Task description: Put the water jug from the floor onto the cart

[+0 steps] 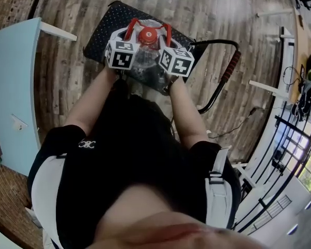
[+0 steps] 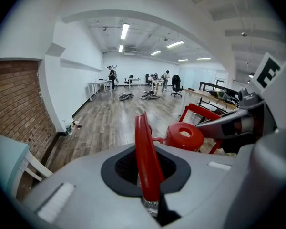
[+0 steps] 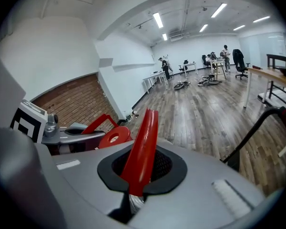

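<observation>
Two grips: both narrow, both loaded.
Left claw (image 2: 149,202): clamped on a red plastic loop handle (image 2: 144,151).
Jug: the clear plastic water jug with red cap (image 1: 147,40) hung over the black perforated cart deck (image 1: 104,25); whether it touched the deck was unclear.
Right claw (image 3: 133,199): clamped on the other red handle (image 3: 142,142).
Done: the lift off the floor, apparently.
Left: setting down and letting go.

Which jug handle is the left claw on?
The red handle left of the red cap in the head view; left claw is shut on it, right claw on the other.
</observation>
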### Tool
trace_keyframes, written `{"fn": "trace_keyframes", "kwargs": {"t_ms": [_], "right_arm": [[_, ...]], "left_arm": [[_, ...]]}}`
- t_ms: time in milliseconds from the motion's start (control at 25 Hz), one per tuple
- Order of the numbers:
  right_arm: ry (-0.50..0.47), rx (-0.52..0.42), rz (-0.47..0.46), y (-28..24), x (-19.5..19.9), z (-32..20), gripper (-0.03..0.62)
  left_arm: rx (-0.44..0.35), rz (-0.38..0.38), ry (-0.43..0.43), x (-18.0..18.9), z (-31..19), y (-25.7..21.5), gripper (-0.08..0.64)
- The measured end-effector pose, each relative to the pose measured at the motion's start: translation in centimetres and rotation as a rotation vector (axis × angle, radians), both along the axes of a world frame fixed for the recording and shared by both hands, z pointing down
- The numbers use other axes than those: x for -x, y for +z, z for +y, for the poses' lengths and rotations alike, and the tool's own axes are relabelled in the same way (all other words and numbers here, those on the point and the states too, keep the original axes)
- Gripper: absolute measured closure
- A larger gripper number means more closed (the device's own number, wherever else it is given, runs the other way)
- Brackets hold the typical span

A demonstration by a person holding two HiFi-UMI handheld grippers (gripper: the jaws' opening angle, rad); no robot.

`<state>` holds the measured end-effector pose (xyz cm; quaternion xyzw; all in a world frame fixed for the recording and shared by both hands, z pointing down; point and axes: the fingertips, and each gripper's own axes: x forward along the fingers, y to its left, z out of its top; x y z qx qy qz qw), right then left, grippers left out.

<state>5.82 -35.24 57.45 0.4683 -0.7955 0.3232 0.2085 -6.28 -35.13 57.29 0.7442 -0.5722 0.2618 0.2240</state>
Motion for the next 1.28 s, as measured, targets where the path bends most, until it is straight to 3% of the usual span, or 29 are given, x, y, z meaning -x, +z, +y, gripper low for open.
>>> {"fn": "trace_keyframes", "kwargs": {"t_ms": [400,920,1280], "right_arm": [[0.080,0.037,0.049,6.7,1.1,-5.7,0.557],[0.173,-0.023,0.136,15.2,1.7,-12.8,0.560],[0.215,-0.078,0.167,19.0,0.8,-16.9,0.569]], "left_arm": [[0.033,0.012,0.109,1.1,-7.2,7.0,0.546],[-0.003,-0.035,0.176,2.0,-15.4,16.3,0.548],[0.000,-0.022,0.140,2.4,-18.9,21.2,0.544]]}}
